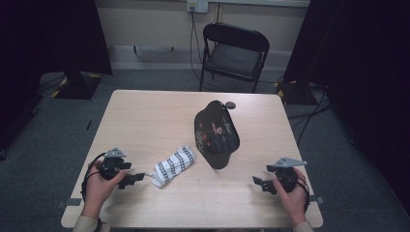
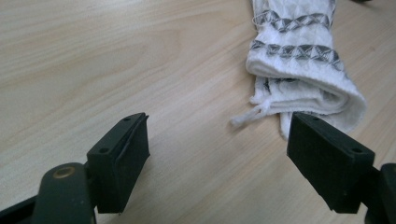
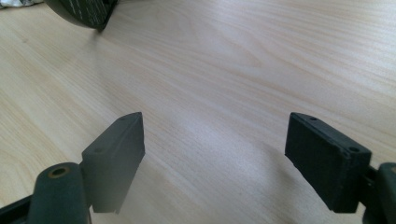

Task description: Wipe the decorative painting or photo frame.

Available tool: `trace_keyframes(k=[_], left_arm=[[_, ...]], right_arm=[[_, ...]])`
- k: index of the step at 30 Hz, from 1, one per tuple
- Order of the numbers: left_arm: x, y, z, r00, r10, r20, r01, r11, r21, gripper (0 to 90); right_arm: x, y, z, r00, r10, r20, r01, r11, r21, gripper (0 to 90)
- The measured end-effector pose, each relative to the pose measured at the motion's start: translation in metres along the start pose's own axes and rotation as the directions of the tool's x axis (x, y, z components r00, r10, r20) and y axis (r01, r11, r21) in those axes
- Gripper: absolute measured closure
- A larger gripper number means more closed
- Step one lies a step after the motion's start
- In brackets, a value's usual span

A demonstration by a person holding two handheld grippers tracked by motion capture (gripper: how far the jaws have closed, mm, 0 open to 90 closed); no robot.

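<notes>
Resting on the wooden counter (image 1: 145, 116), a black cap (image 1: 216, 134) lies at the frame's centre and a folded white towel (image 1: 172, 166) to its lower left. The left tool (image 1: 139, 177) is spread open just beside the towel's frayed end; the right tool (image 1: 256, 182) gapes over bare wood lower right. The cap's print is too small to read.

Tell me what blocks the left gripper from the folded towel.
Nothing visible does. The left gripper is open, with bare table between it and the towel, which lies just ahead of its jaws.
</notes>
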State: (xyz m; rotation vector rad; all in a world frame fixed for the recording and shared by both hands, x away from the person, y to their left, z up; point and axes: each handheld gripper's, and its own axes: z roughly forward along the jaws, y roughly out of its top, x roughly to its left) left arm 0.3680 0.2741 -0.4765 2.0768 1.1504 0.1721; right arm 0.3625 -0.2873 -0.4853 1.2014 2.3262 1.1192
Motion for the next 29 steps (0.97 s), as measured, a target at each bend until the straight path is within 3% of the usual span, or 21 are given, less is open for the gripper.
trace_keyframes(k=[14, 29], left_arm=[[0.005, -0.007, 0.003, 0.9999, 0.008, -0.011, -0.008, 0.9998, 0.016, 20.6], [0.004, -0.014, 0.006, 0.998, 0.058, -0.025, -0.059, 0.9979, -0.029, 18.2]], right_arm=[[-0.007, -0.007, 0.003, 0.9998, 0.001, 0.017, -0.001, 1.0, 0.017, 19.7], [-0.006, -0.008, 0.01, 0.998, -0.047, 0.041, 0.047, 0.999, 0.015, 17.1]])
